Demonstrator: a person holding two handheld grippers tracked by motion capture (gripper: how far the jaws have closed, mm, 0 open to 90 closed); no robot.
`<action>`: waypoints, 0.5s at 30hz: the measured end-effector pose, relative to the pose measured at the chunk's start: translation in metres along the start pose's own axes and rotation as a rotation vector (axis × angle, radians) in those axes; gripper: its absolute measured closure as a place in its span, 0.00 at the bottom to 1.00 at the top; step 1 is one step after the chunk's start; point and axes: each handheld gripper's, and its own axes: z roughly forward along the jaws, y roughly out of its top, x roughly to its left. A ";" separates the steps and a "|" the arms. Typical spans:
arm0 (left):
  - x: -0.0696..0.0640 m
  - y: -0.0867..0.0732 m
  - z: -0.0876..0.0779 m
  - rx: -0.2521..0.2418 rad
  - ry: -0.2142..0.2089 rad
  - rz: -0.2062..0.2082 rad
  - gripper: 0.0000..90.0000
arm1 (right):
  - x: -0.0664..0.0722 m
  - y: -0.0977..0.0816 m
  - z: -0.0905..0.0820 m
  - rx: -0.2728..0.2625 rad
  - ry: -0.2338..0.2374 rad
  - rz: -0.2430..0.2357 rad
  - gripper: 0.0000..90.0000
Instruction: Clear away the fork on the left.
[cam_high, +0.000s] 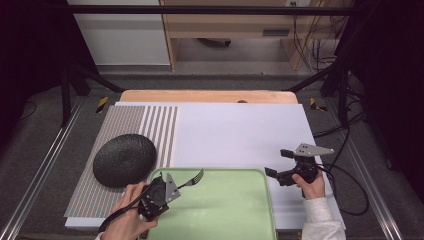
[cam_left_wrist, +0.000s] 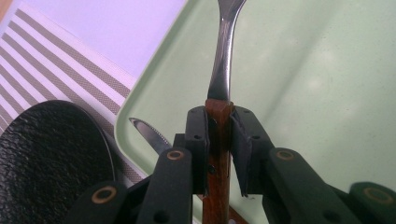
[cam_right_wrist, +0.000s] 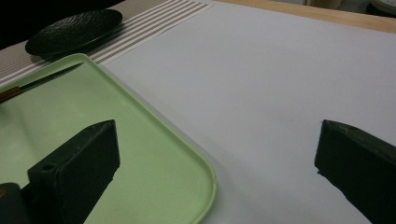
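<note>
Brown wood sits pinched between the black jaws of the left gripper (cam_left_wrist: 219, 135) in the left gripper view: that is the handle of a fork (cam_left_wrist: 223, 60), clamped tight, its steel neck running straight up the middle of the frame and out at the top edge. In the high view, the left gripper (cam_high: 172, 186) shows at the lower left, tines of the fork (cam_high: 192, 179) pointing to the upper right over the green tray (cam_high: 240, 210) at the bottom centre. A knife (cam_left_wrist: 149, 134) peeks out low on the left of the left gripper view, its tip lying on the tray just inside the rim. Just left of the tray, a black plate (cam_high: 125, 160) rests on the striped placemat (cam_high: 125, 120). Over on the right side of the high view, the right gripper (cam_high: 277, 165) hangs above the white sheet (cam_high: 240, 130), jaws spread wide apart with nothing between them; the right gripper view shows the tray corner (cam_right_wrist: 201, 186) lying low between them
</note>
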 end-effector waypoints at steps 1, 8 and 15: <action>-0.001 0.000 0.000 0.006 -0.002 0.000 0.86 | 0.000 0.000 0.000 0.000 0.001 0.001 0.01; -0.010 0.004 0.007 0.034 -0.034 0.003 0.86 | 0.000 0.000 0.000 -0.002 0.003 0.001 0.01; -0.019 0.006 0.016 0.080 -0.059 0.007 0.86 | 0.000 0.000 0.000 0.000 0.004 -0.003 0.01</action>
